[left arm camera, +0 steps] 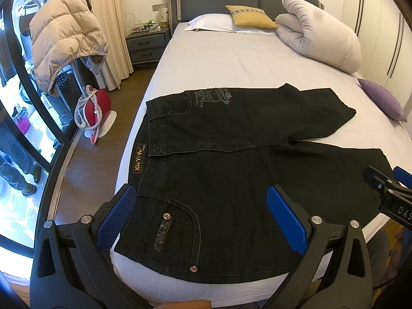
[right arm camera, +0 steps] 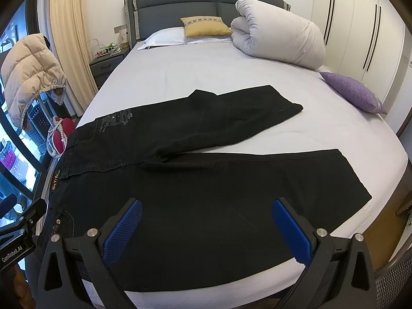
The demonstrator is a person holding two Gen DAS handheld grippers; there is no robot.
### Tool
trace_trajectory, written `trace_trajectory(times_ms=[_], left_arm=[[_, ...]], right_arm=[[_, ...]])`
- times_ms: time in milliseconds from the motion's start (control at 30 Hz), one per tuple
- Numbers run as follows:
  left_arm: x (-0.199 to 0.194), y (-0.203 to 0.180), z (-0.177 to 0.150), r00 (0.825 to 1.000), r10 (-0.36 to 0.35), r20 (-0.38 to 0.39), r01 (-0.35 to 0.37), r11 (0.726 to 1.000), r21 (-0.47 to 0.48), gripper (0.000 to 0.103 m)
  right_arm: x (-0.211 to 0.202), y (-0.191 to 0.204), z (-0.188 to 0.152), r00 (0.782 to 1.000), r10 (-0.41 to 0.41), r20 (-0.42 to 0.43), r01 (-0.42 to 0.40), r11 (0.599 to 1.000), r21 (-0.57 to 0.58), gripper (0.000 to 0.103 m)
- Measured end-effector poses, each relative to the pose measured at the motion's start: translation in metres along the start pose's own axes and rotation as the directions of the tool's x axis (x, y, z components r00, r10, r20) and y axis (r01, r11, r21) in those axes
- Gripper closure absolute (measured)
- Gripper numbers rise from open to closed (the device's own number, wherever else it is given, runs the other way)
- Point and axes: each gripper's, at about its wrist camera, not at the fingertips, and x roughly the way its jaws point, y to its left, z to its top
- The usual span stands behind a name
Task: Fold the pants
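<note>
A tan waistband patch (left arm camera: 137, 160) on the black pants (left arm camera: 231, 180) carries orange lettering that looks like "Xin Yi Yu" — the letters are small and uncertain. A grey printed design (left arm camera: 212, 97) near the far pocket holds script too small to read. The left gripper (right arm camera: 15, 234) bears "GenRobot.AI"; the right gripper (left arm camera: 396, 200) shows "DAS" — cut off at the frame's edge.

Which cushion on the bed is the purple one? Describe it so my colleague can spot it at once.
Start at the bed, then go down its wardrobe side from the rolled white duvet. The purple cushion lies alone at that edge, beyond the black pants. The yellow cushion is up at the headboard instead.
</note>
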Motion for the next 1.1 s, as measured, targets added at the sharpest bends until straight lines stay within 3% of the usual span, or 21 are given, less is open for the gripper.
trace_trajectory(times_ms=[1100], left_arm=[[-0.0043, -0.0042, -0.0038, 1.0, -0.004, -0.008, 0.004, 1.0, 0.002, 0.0]], right_arm=[[0.003, 0.0042, -0.0033, 1.0, 0.006, -0.01, -0.006, 1.0, -0.003, 0.0]])
